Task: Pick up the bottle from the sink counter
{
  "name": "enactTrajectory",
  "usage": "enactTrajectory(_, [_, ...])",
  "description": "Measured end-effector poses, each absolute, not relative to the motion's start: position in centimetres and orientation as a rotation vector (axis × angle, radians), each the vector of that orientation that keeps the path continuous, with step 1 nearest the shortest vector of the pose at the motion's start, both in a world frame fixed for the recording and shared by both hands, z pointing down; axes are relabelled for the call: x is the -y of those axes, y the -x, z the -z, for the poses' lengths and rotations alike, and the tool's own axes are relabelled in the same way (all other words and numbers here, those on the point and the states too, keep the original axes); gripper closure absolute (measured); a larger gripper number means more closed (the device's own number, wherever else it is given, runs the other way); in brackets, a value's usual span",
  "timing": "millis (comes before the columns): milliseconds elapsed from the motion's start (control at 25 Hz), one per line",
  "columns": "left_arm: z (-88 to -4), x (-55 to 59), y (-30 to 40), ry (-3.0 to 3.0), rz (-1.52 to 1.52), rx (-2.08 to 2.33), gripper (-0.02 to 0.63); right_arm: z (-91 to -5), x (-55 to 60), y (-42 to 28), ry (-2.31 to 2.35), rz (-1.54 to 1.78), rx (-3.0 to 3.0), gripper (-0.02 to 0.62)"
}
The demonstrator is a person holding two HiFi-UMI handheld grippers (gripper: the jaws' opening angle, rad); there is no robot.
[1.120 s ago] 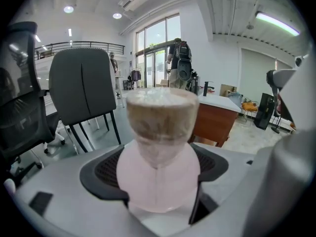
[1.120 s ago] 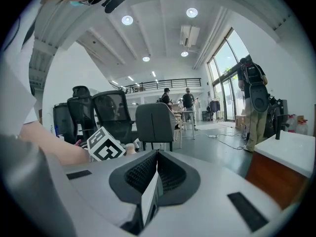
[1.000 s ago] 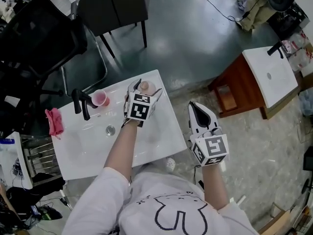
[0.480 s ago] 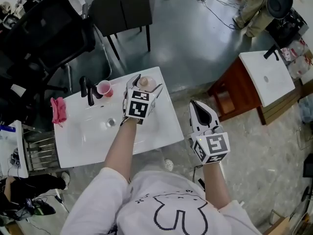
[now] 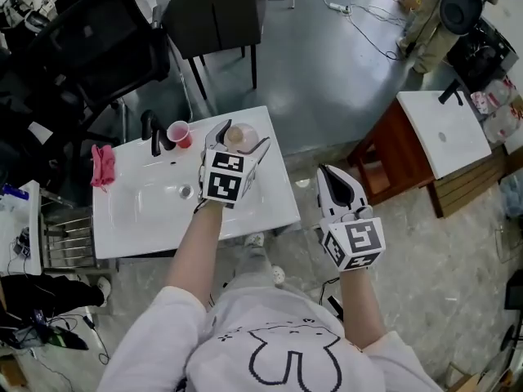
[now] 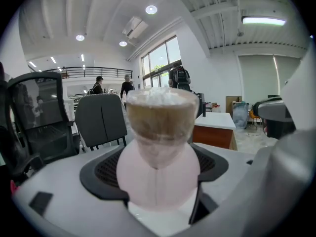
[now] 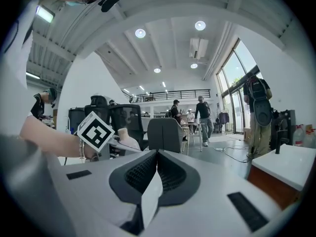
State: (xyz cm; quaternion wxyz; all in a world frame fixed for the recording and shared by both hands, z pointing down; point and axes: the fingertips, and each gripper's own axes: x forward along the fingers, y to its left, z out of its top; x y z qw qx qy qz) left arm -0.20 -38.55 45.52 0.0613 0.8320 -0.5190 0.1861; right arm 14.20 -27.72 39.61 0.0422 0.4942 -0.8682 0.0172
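Fingers of the left gripper pinch the pale pink bottle in the head view, over the far edge of the sink counter; a pink cup stands left of them by the dark tap, its contents unreadable, and the right gripper hangs to their right, off the counter. In the left gripper view, ribbed pads press both sides of the bottle's round belly, its brownish cap rising above them. In the right gripper view, that gripper's jaws meet with nothing between.
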Motion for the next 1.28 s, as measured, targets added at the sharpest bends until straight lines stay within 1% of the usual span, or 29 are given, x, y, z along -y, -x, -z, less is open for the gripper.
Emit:
enactTrajectory(280, [-43.4,36.0,0.2,-2.545,-0.528,1.623,0.198,-39.3,26.8,-14.3,-1.481,-0.031,2.689,0.571])
enactTrajectory(560, [-40.8,35.1,1.6,-2.536,-0.455,1.688,0.198,-37.8,27.2,-14.0,-1.463,0.006,2.715,0.571])
enactTrajectory(880, [-38.6,35.2,4.4,-2.533,-0.398,1.737,0.198,-35.6,28.4,-12.8,-1.488,0.061,2.732,0.571])
enactTrajectory(1280, [-33.5,34.1,8.8,-2.586,-0.314,1.824,0.198,-31.7,29.0,-11.7,-1.568,0.17,2.723,0.571])
